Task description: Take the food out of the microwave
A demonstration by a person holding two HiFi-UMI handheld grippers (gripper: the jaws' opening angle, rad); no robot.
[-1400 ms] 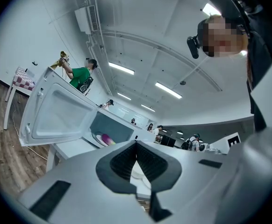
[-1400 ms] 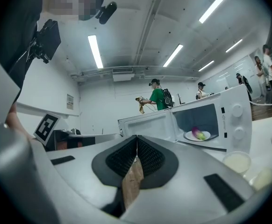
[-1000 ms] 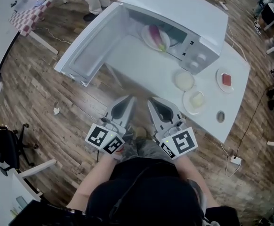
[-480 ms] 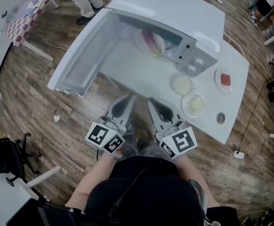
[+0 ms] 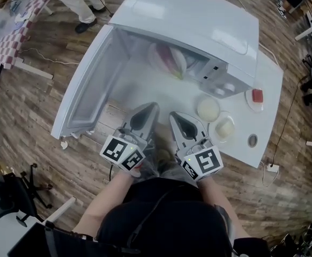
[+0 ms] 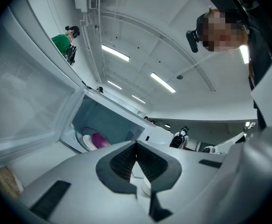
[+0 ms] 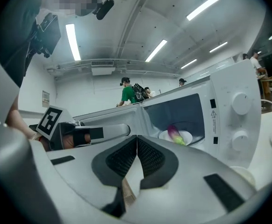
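White microwave (image 5: pixel 199 20): door (image 5: pixel 89 90) open, purple food (image 5: pixel 173 59) on plate (image 5: pixel 155 58) inside | left gripper (image 5: pixel 151 108): clenched, empty | right gripper (image 5: pixel 175 116): clenched, empty

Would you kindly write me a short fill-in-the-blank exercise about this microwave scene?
The door of the microwave stands ____.
The plate of purple food lies ____ the microwave.
The left gripper and the right gripper both have their jaws ____, holding nothing.
The dish nearest the table's right edge holds a ____ piece of food.
Missing words: open; inside; shut; red.
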